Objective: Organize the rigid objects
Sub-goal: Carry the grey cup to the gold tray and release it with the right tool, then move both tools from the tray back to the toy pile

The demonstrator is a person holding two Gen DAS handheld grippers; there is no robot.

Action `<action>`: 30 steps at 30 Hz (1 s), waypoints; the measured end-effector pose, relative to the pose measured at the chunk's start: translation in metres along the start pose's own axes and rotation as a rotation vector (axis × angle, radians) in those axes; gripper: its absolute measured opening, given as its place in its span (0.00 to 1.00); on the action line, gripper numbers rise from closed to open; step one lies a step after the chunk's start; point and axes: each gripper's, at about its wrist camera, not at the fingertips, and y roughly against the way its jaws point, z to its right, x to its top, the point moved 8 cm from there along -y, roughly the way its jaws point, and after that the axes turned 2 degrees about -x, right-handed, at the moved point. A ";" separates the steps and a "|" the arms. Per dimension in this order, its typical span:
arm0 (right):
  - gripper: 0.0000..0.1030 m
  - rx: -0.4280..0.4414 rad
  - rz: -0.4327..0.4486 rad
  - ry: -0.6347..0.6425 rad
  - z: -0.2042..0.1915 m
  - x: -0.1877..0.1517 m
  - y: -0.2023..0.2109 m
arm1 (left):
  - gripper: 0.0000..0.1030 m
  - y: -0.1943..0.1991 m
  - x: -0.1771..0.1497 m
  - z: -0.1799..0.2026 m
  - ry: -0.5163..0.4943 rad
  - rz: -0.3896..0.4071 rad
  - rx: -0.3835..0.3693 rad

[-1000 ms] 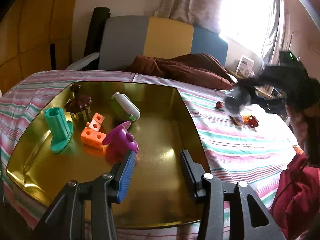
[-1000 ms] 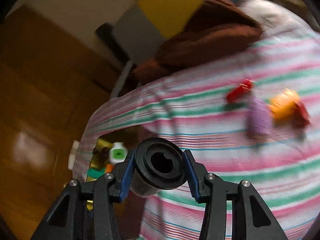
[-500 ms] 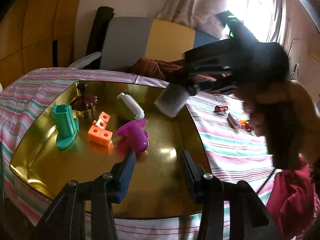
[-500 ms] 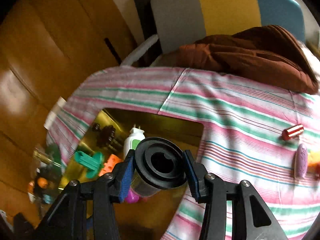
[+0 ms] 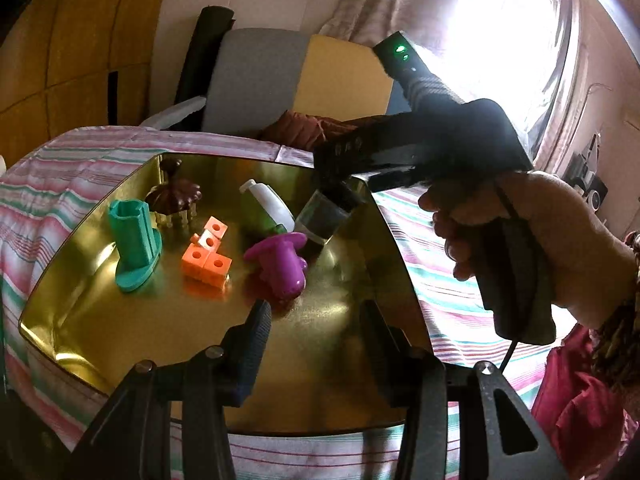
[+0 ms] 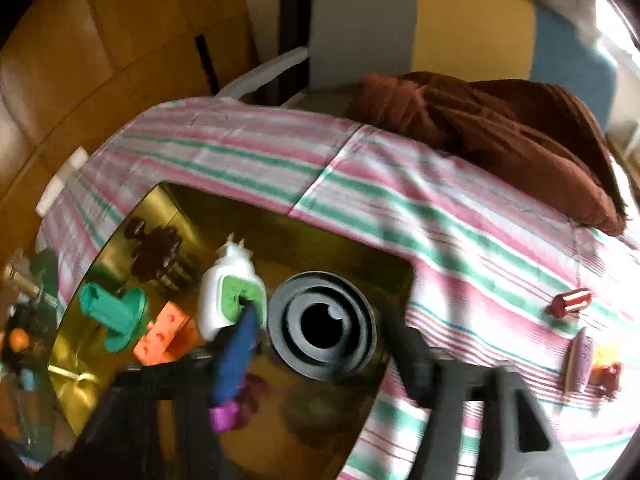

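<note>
A gold tray (image 5: 100,320) lies on the striped cloth and holds a teal piece (image 5: 134,240), orange blocks (image 5: 206,256), a purple piece (image 5: 280,264), a white and green bottle (image 5: 268,204) and a brown toy (image 5: 174,196). A dark cylinder (image 5: 324,218) leans in the tray beside the bottle. My right gripper (image 6: 323,314) straddles the cylinder (image 6: 288,320); its jaws are opening and stand a little off its sides. My left gripper (image 5: 316,312) hovers open over the tray's near part, with nothing between its fingers.
On the striped cloth right of the tray lie a small red cylinder (image 6: 572,302), a lilac oval piece (image 6: 578,356) and an orange and red item (image 6: 606,368). A brown cloth (image 6: 500,128) is heaped at the far edge, with a chair (image 6: 360,28) behind it.
The right gripper carried the dark cylinder from over the striped cloth to the tray, lowered it beside the bottle and spread its jaws. The left gripper stayed in place.
</note>
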 end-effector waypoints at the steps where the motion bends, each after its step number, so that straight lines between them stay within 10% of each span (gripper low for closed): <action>1: 0.73 -0.007 0.019 -0.015 0.003 0.002 0.003 | 0.45 0.000 0.000 0.000 -0.001 0.000 -0.001; 18: 0.75 -0.023 0.129 -0.030 0.028 -0.033 0.054 | 0.45 0.002 -0.004 0.009 -0.026 0.000 -0.002; 30: 0.77 -0.132 0.012 -0.092 0.087 -0.098 0.052 | 0.45 0.007 -0.007 0.028 -0.055 0.004 -0.037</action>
